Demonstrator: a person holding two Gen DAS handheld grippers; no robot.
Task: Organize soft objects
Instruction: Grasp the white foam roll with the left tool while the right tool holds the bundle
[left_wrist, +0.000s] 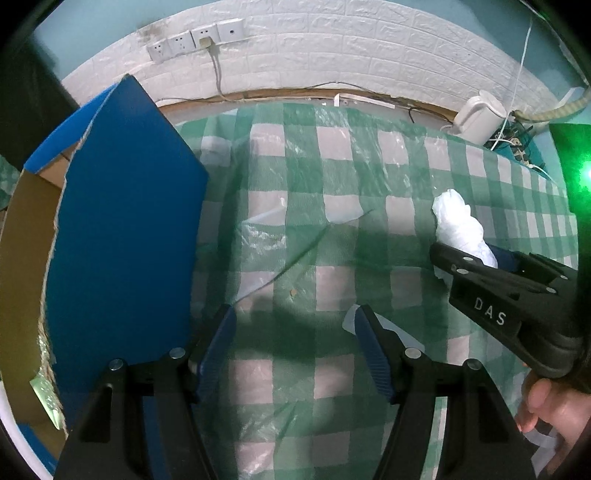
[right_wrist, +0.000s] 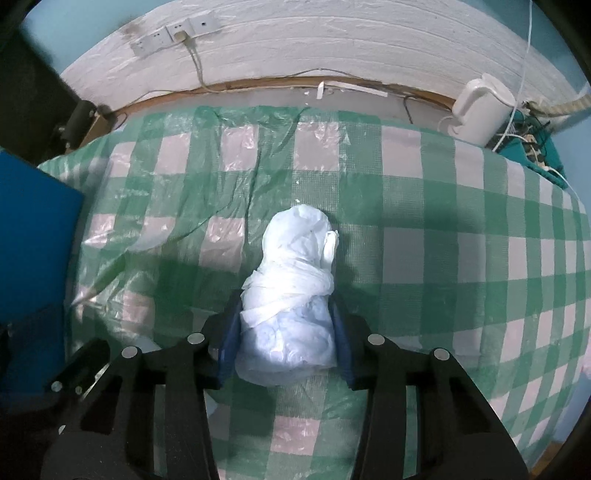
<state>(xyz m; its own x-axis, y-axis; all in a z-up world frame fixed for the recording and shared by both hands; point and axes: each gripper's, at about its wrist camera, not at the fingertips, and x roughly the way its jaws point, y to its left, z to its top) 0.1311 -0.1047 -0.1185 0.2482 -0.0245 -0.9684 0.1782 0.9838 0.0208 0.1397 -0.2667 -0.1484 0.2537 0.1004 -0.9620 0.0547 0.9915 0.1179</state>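
Count first: one white bundle of crumpled plastic-looking stuff, tied round its middle, lying on the green-and-white checked cloth that covers the worktop, with a clear plastic sheet over the cloth. Two grippers, both pointing steeply down at it

Right gripper is clamped on the bundle, blue pads pressing in on both sides of its near end while the far end sticks out forward (it looks like it's resting on the cloth, but can't say for sure). From the left wrist view you can see that same gripper off to the right with the bundle poking out of it, and a hand on its handle

Left gripper has its jaws spread fairly wide with nothing between them, just checked cloth below

One container: a blue cardboard box at the left edge of the worktop, flap up. Inside I can only make out brown cardboard, contents can't be told

One white kettle at the back right, one row of wall sockets with one cable plugged in
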